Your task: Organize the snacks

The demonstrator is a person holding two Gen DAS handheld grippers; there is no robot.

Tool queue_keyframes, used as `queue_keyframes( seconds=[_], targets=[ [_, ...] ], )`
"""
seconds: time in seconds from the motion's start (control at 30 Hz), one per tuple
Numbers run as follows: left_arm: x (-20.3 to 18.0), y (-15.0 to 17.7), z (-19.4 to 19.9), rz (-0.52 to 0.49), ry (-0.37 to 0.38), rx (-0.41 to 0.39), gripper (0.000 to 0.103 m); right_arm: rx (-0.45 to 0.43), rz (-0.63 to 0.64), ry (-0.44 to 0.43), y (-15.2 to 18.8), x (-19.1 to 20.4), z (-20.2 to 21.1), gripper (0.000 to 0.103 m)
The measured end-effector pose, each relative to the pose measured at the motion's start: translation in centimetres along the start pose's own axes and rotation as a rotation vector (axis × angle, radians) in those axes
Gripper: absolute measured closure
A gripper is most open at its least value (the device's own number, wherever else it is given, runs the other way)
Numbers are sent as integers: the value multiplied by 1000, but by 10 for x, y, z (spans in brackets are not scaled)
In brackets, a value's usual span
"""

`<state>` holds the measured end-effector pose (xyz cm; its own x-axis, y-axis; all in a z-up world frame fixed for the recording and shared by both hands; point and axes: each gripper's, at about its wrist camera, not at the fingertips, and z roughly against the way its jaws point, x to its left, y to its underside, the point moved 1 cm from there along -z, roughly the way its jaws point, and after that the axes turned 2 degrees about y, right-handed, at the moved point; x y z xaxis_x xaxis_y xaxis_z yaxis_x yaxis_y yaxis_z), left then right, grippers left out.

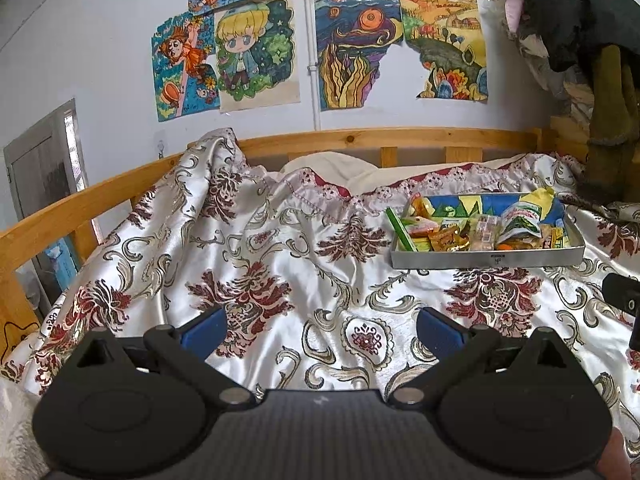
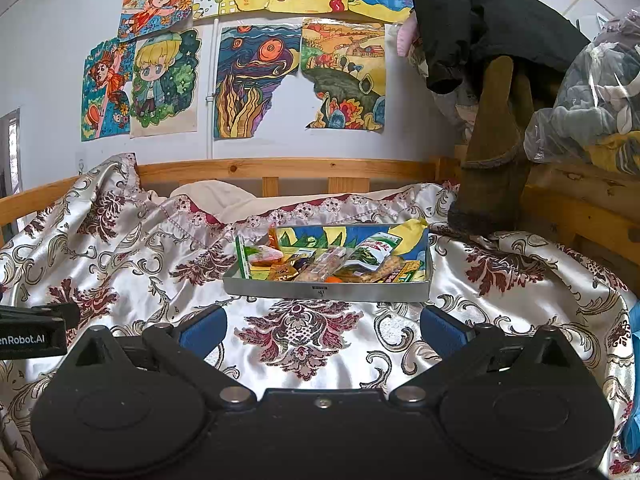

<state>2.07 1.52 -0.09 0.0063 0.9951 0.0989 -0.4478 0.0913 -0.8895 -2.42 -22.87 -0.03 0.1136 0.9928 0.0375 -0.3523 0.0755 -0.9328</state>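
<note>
Satin bedspread [image 2: 304, 360] bare btwn snack tray [image 2: 326, 291] & both tools [image 1: 320, 330] [image 2: 322, 330], spread wide, holding nothing.

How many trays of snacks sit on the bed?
1. The tray lies on the floral bedspread, straight ahead of the right tongs and ahead-right of the left tongs. Both tongs are open and empty.

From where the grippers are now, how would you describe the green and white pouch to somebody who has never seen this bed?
On the floral bedspread lies a shallow grey tray of snacks. Toward its right end, the green and white pouch leans up, taller than the flat packets around it.
</note>
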Motion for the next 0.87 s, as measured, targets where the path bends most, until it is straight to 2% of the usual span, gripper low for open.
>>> queue_keyframes(
  seconds=[0.87],
  targets=[
    [-1,2,-2,-10,6,15,0,1,1,1,-1,2,0,1]
  ],
)
